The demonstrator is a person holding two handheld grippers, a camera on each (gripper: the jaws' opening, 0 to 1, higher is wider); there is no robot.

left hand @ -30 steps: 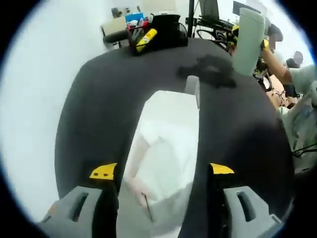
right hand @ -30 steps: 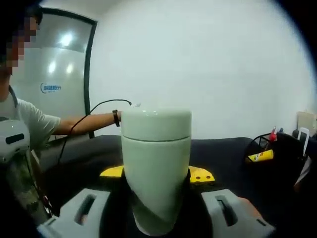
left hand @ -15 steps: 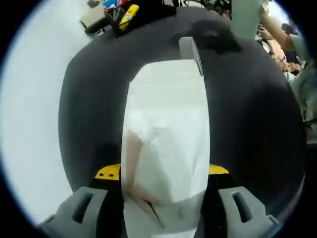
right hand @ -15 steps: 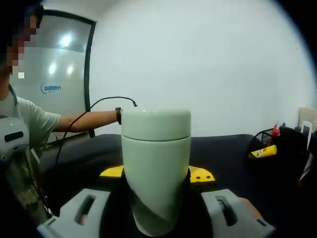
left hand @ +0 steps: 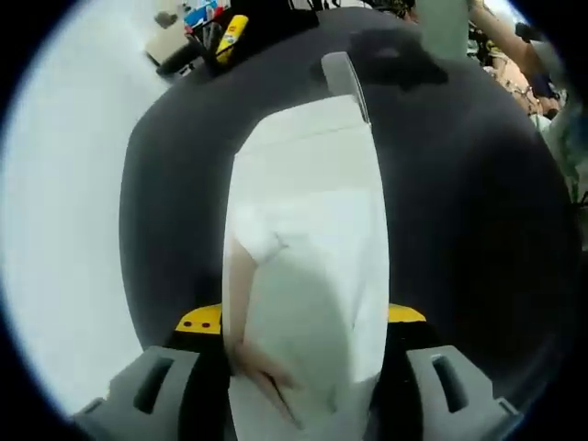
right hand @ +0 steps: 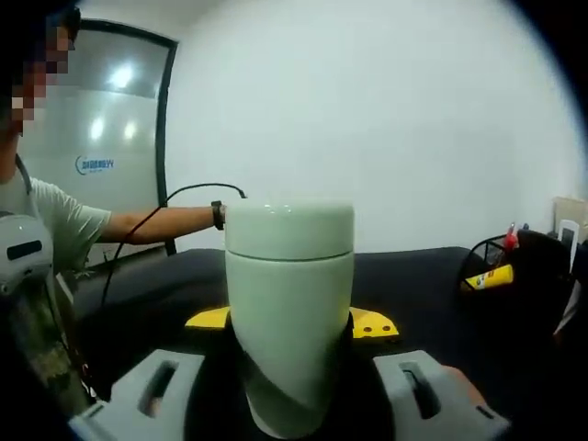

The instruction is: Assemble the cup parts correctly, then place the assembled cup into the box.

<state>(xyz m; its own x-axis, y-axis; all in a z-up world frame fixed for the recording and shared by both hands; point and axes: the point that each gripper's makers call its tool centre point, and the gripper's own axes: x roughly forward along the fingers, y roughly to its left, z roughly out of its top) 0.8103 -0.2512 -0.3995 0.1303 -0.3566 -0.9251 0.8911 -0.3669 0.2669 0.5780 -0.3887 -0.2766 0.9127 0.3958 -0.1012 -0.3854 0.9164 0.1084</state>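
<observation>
- Holding a pale green cup (right hand: pixel 289 312) upright, the right hand-held gripper (right hand: pixel 289 367) has its jaws pressed against the cup's lower body on either side
- The cup wears a matching rounded lid (right hand: pixel 289 230), seated squarely on top with a thin seam between lid and body
- The cup stands in the middle of the right gripper view, above the black desk (right hand: pixel 413 285) spread out beyond it
- A person (right hand: pixel 37 230) in a light shirt stands at the left of that view, one arm reaching across with a dark band at the wrist and a thin black cable arching above it
- A black organiser (right hand: pixel 524 266) with a yellow item sits on the desk at the far right
- In the left gripper view, the left hand-held gripper (left hand: pixel 299 367) has its jaws set against both sides of the near end of a white box (left hand: pixel 303 248)
- The box lies lengthwise on the black desk (left hand: pixel 459 230), stretching away from the jaws, with a small flap (left hand: pixel 340 73) raised at its far end
- The green cup (left hand: pixel 446 28) also shows at the top edge of this view, well apart from the box
- A cluster of stationery, including a yellow item (left hand: pixel 230 26), sits at the desk's far edge
</observation>
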